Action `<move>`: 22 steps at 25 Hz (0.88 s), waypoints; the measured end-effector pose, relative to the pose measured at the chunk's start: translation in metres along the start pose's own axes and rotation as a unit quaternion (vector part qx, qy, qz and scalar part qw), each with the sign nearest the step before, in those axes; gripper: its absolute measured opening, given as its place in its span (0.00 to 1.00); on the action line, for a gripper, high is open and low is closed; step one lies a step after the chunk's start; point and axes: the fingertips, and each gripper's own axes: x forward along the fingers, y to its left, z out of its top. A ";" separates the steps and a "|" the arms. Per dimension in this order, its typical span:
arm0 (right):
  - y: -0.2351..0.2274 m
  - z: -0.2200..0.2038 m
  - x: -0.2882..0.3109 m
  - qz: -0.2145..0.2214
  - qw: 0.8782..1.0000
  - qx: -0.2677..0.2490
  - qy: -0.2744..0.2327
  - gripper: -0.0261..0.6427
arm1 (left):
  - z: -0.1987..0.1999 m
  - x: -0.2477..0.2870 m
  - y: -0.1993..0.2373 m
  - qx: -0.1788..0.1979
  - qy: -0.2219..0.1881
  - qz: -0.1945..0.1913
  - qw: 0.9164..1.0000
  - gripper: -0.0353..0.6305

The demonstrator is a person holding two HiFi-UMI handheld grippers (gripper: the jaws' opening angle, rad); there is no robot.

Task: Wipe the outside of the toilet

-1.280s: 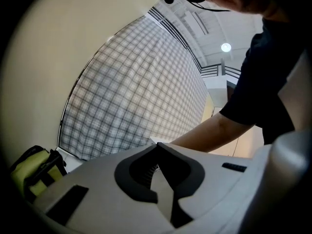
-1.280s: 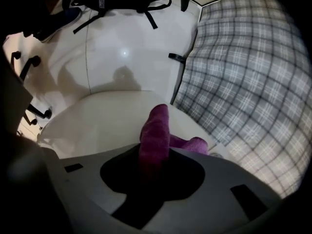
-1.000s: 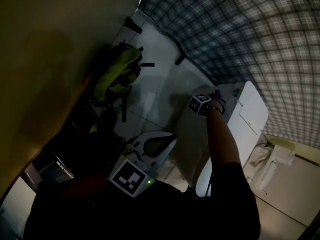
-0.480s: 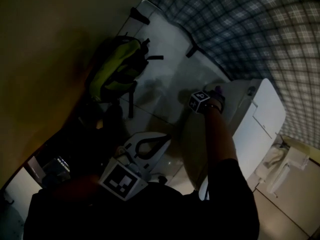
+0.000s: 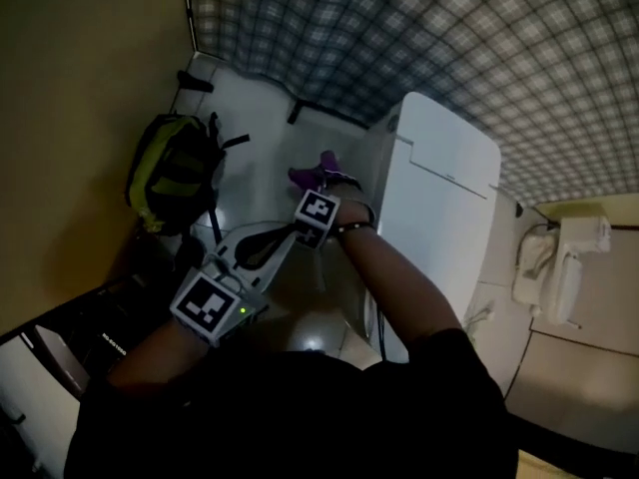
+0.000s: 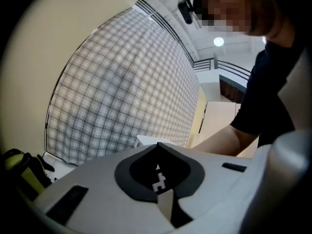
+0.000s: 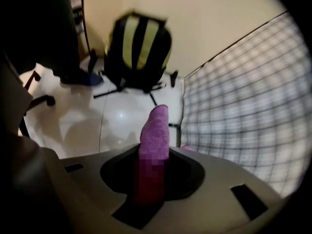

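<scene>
1. Since the toilet (image 5: 444, 193) stands with its back to the checked wall (image 5: 449, 38), its near flank faces the person and is within reach for wiping.
2. A purple cloth (image 5: 318, 172) sticks out just beside that flank, not clearly touching it. It is probably held free so a fold can be pressed onto the porcelain.
3. The right gripper (image 5: 319, 190) has its fingers clamped on the cloth's lower end.
4. The left gripper (image 5: 280, 238) hangs just behind, fingers together around nothing, likely kept out of the way.
5. A yellow-and-black backpack (image 5: 175, 168) sits on the floor, well apart.
</scene>
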 end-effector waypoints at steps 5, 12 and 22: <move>-0.008 -0.047 -0.121 -0.064 0.989 0.071 -0.110 0.22 | 0.012 0.016 -0.032 -0.031 -0.057 -0.005 0.998 0.04; 0.049 -0.176 -0.255 -0.114 0.949 0.206 -0.208 0.22 | -0.002 0.026 -0.155 -0.033 -0.047 -0.002 0.998 0.04; 0.137 -0.321 -0.338 -0.093 0.820 0.435 -0.361 0.22 | -0.042 0.039 -0.293 -0.049 -0.003 0.019 0.999 0.04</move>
